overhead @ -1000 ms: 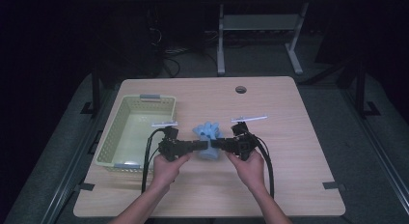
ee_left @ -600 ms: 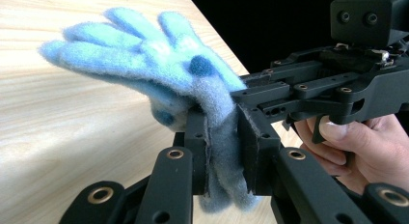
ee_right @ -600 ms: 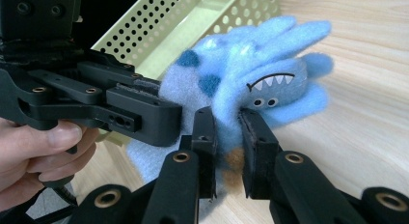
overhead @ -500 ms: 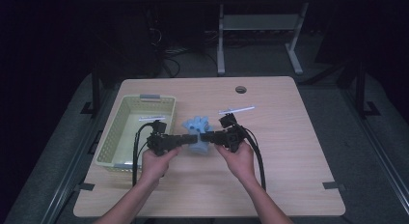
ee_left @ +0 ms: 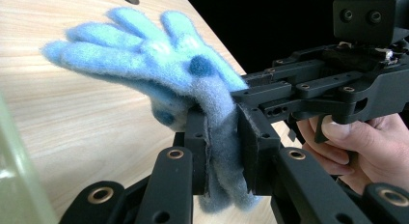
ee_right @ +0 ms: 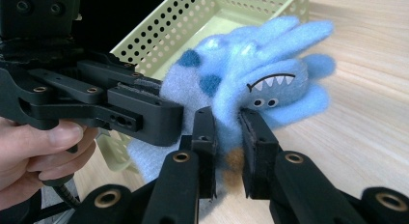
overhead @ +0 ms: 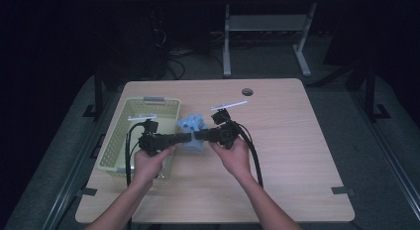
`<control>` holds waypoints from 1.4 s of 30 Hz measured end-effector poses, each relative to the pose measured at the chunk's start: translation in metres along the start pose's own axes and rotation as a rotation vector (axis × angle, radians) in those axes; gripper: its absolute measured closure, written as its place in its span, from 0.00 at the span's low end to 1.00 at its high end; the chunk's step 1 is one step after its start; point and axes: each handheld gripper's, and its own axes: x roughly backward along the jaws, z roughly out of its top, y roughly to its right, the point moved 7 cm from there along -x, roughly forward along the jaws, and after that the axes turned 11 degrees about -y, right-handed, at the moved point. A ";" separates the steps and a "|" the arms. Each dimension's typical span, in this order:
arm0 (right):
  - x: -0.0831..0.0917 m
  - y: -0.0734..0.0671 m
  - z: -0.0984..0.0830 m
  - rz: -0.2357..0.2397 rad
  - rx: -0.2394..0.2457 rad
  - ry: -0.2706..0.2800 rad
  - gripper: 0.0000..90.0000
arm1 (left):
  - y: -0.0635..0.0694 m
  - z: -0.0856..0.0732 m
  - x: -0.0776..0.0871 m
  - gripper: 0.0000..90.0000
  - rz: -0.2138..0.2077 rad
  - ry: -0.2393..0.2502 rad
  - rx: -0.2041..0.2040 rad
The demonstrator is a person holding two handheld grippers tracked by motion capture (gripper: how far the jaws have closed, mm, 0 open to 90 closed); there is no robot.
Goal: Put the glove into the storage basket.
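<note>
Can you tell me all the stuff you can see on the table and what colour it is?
Glove: one, fluffy light blue with dark blue spots and a monster face, held above the table beside the basket.
Basket: one, pale green with holes, left side of the table.
Table: one, light wood, with a round hole near the far edge.
Left tool: one, black, shut on the glove.
Right tool: one, black, shut on the glove.
Hands: two, holding the tools.
</note>
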 end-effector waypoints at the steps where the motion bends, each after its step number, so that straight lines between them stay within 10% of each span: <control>1: -0.001 -0.001 0.001 -0.001 0.007 -0.001 0.87 | -0.001 0.000 0.002 0.83 0.003 0.005 0.003; 42: -0.044 -0.051 0.046 0.075 0.062 -0.012 0.87 | -0.030 -0.001 0.075 0.84 0.058 0.050 0.039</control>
